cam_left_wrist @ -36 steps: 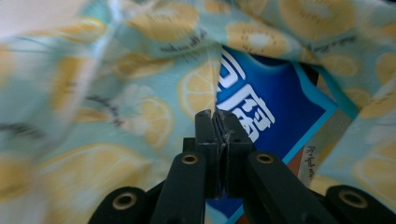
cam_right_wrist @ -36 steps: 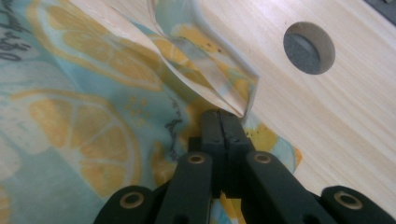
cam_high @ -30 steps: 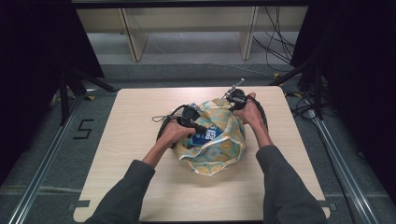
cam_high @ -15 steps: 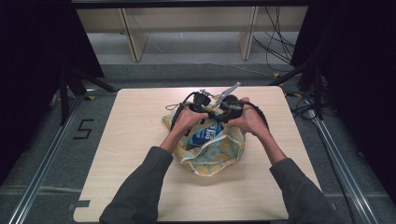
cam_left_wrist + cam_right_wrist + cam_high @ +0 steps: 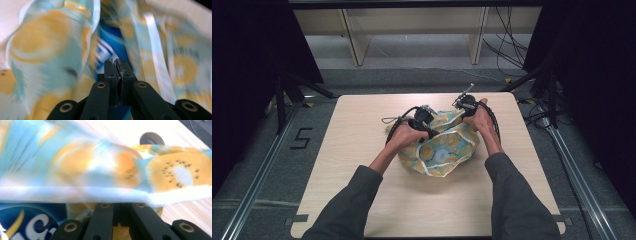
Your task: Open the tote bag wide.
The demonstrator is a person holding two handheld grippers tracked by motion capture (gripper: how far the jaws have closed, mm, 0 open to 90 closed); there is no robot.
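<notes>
While both grippers, left point(image 5: 428, 131) and right point(image 5: 460, 106), clench the fruit-print cloth point(image 5: 447, 150), it half hides a blurred blue pack point(image 5: 106, 50).

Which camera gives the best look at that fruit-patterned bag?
The high view: it shows the whole fruit-patterned bag lying on the table. The two gripper views catch just blurred close-up folds, with a blue package inside.
</notes>
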